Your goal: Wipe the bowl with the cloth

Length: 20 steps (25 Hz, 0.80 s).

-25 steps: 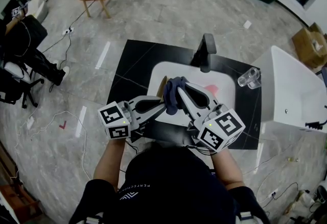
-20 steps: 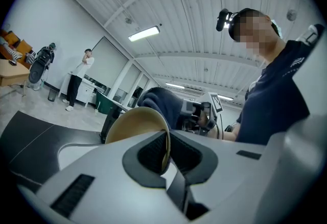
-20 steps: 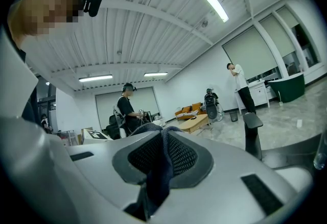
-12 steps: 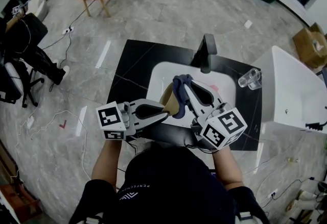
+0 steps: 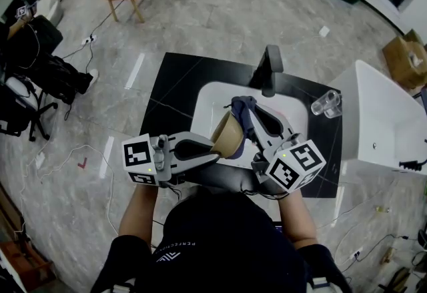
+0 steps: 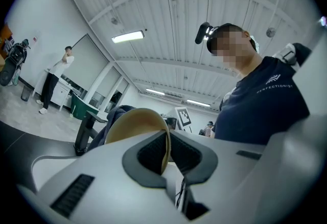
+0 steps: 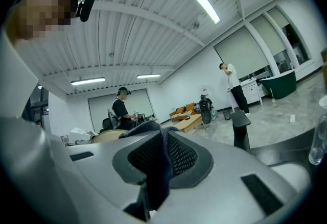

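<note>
Bowl [image 5: 227, 135] — frame centre, over the sink [image 5: 205, 99], being lifted and tipped more upright than a second ago | left gripper [image 5: 215, 149] is pinching its rim, jaws almost closed | right gripper [image 5: 245, 118] is clamping the cloth [image 5: 240, 106] just beside it | wiping likely continuing.

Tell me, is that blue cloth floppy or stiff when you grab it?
Probably floppy: the cloth bunches and folds between the right gripper's jaws. Likely light too, since that one pinch holds it above the sink.

The bowl [image 5: 227, 136] is over the sink [image 5: 208, 99], with the cloth [image 5: 243, 111] just right of it. The faucet [image 5: 268, 66] stands behind the sink, and glasses [image 5: 325, 102] stand to its right on the tabletop [image 5: 170, 95].
</note>
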Motion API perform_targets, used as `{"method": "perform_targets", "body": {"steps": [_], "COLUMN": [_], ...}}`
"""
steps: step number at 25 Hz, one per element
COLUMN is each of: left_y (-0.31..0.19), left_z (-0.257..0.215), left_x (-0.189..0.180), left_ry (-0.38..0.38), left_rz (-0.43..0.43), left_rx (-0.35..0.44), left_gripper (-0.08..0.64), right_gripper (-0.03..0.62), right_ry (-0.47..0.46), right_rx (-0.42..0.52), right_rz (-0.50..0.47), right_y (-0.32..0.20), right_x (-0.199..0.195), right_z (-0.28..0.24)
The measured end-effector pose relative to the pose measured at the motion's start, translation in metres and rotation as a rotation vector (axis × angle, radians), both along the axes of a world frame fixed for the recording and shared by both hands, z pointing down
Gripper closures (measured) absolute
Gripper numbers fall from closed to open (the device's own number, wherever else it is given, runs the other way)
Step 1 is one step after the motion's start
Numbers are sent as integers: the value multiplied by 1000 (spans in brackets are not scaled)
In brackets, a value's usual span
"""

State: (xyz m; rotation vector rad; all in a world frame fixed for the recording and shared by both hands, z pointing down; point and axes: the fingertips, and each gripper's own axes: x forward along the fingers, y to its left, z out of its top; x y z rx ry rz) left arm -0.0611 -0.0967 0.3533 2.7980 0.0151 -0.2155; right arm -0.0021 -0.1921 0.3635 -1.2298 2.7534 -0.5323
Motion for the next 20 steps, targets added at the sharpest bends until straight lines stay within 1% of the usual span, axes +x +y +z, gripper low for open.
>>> {"method": "perform_targets", "body": {"steps": [2,7,9,12,20], "left_y": [0,0,-1,-4,-14], "left_z": [-7,-30,-36,-42,-48], "left_x": [-3,-11,-13,-13,-15], "left_ry": [41,184,218,241,258], "left_rz": [4,16,12,-5,-80], "left_rx": [-7,-28,-29,-24,-21], "left_gripper": [540,541,541,540,541], "right_gripper": [534,534,534,532,532], "right_ry": [-4,-2,0,1,-26], "right_rx": [-10,-33,-38,-44,-80], "right_rz": [9,7,-2,-15,-34], "right_y": [-1,0,3,6,13], "right_x": [2,2,-1,-6,-12], "right_z": [2,11,13,15,21]}}
